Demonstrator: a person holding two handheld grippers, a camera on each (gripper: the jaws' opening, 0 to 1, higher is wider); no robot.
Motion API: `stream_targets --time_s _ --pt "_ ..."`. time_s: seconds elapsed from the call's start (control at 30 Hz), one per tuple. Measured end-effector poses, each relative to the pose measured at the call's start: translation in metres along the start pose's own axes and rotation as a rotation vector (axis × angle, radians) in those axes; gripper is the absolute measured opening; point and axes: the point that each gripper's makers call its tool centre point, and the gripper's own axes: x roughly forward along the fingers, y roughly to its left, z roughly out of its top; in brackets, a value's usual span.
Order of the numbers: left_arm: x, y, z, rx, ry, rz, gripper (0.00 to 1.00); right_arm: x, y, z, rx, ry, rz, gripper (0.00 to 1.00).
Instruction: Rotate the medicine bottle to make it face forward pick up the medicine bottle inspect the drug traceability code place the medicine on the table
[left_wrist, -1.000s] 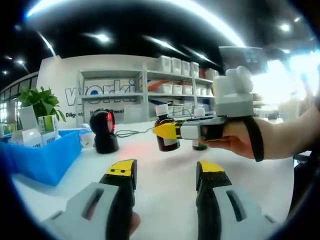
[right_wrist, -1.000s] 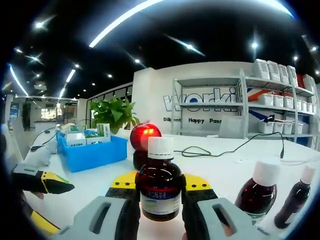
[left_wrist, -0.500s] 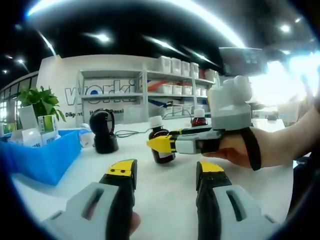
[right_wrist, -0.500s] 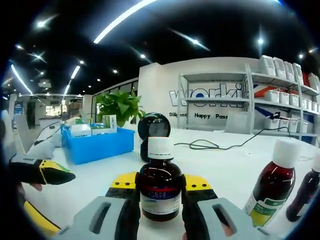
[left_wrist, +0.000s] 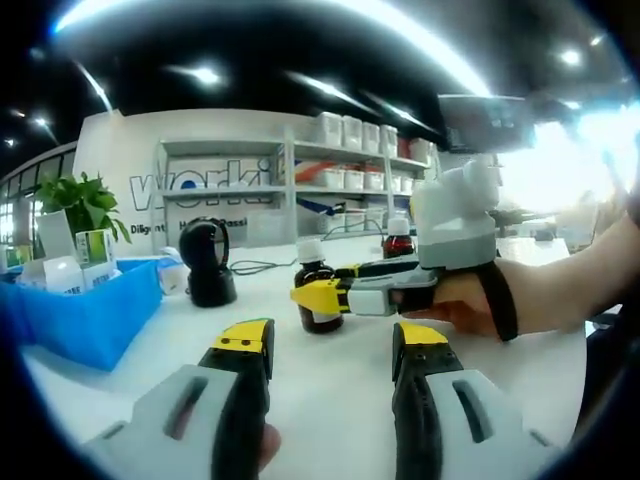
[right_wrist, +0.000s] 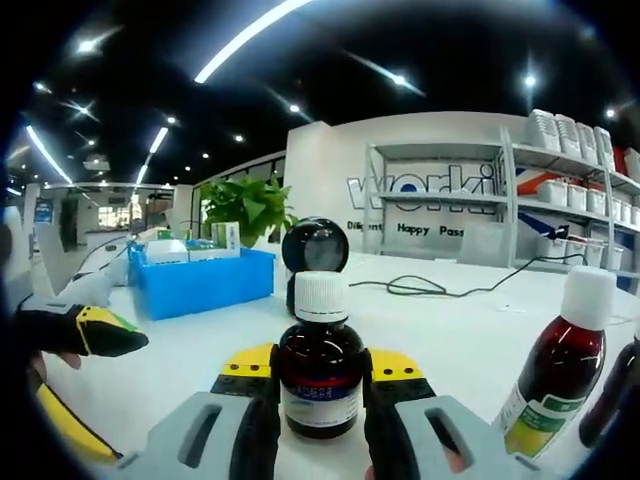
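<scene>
My right tool (right_wrist: 320, 385) is clamped on the medicine bottle (right_wrist: 320, 385), jaws pressing its brown body on both sides, white cap up and label toward me. In the left gripper view the bottle (left_wrist: 318, 300) sits low, at or just above the white surface (left_wrist: 330, 390); I cannot tell whether it touches. My left tool (left_wrist: 330, 345) is nearest that camera, jaws spread with nothing between them.

If I let go while the bottle is tilted or not quite down, it could tip and roll. Opening with a sideways drag might turn the label away.

Just beside me on the right stands a second bottle (right_wrist: 556, 375) with a green-marked label; a wide swing as I back off could knock it over.

Farther off, the black scanner (right_wrist: 313, 255) and the blue bin (right_wrist: 200, 290) are well apart from my grip and pose little risk.
</scene>
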Motion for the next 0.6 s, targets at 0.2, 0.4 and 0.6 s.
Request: stream_targets --time_s 0.2,0.4,0.6 --pt "0.0001 0.0001 -0.0003 0.003 0.002 0.001 0.38 -0.0024 -0.0015 -0.0016 0.007 0.006 0.007 0.27" --pt "0.0003 -0.0002 -0.0007 0.007 0.005 0.001 0.38 -0.001 -0.0028 -0.0015 0.017 0.005 0.02 0.28" --pt "0.0004 -0.0001 -0.0009 0.007 0.006 -0.001 0.38 -0.0007 -0.0026 0.0026 0.053 -0.009 0.044 0.39"
